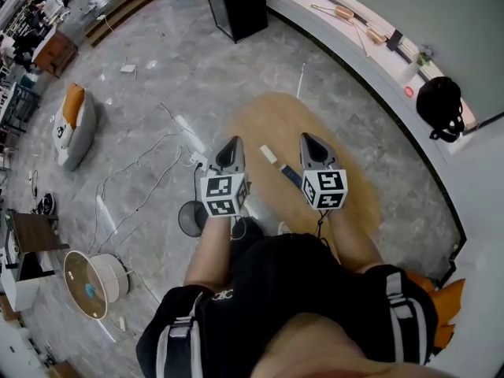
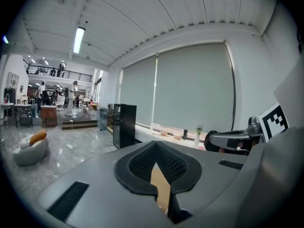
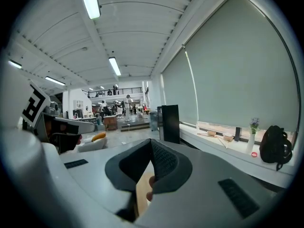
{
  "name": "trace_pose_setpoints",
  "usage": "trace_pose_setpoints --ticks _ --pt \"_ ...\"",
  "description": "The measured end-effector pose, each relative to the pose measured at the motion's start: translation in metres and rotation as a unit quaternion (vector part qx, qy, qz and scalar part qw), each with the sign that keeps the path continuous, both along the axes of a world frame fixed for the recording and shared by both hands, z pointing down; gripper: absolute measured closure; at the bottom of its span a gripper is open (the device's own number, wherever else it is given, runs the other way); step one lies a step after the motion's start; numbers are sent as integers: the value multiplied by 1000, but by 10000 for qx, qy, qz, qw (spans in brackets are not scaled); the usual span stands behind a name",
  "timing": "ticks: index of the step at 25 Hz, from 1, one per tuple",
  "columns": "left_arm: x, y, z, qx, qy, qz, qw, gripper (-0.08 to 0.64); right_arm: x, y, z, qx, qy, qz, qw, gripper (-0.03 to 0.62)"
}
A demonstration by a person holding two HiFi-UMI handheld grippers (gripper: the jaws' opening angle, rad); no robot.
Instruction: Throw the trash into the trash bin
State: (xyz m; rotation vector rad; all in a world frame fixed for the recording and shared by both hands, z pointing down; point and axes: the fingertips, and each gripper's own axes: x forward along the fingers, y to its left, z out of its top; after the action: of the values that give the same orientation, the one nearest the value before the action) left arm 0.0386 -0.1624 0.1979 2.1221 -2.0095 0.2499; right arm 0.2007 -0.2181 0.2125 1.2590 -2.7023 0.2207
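Note:
From the head view I look down on a round tan wooden table (image 1: 276,116). On it lie a small white piece (image 1: 269,154) and a blue strip (image 1: 290,176), between the two grippers. My left gripper (image 1: 229,144) hangs over the table's left edge, and its jaws meet with nothing held (image 2: 155,145). To the right of the strip my right gripper (image 1: 309,138) is over the table, also shut and empty (image 3: 151,142). A dark round container (image 1: 191,217), possibly the bin, stands on the floor under my left forearm.
A black cabinet (image 1: 236,2) stands at the far side. A curved white ledge (image 1: 331,30) runs along the right with a black backpack (image 1: 439,107) on it. A white and orange cushion (image 1: 72,124), cables (image 1: 150,164) and a round fan-like device (image 1: 90,283) lie on the marble floor at left.

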Motion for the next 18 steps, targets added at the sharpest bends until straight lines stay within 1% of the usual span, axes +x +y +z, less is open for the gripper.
trace_pose_setpoints --ticks 4,6,8,9,11,14,18 --pt "-19 -22 20 -140 164 86 9997 555 -12 -15 22 -92 214 69 9997 586" --pt "-26 -31 34 -259 88 165 9995 555 -16 -20 37 -185 294 139 9993 586" --pt "-33 -38 48 -383 -92 258 9989 555 -20 -25 54 -314 410 197 9985 586" --pt "-35 -42 55 -436 -117 290 9986 555 -23 -28 63 -381 478 207 9979 586" --pt "-42 -50 73 -545 -28 310 9980 555 -27 -33 83 -524 624 202 9965 586" --pt "-51 -56 110 -805 112 352 9961 555 -35 -33 121 -767 853 184 9932 586" --pt "-62 -65 181 -1205 351 440 9911 555 -48 -39 186 -1095 1136 160 9873 586"
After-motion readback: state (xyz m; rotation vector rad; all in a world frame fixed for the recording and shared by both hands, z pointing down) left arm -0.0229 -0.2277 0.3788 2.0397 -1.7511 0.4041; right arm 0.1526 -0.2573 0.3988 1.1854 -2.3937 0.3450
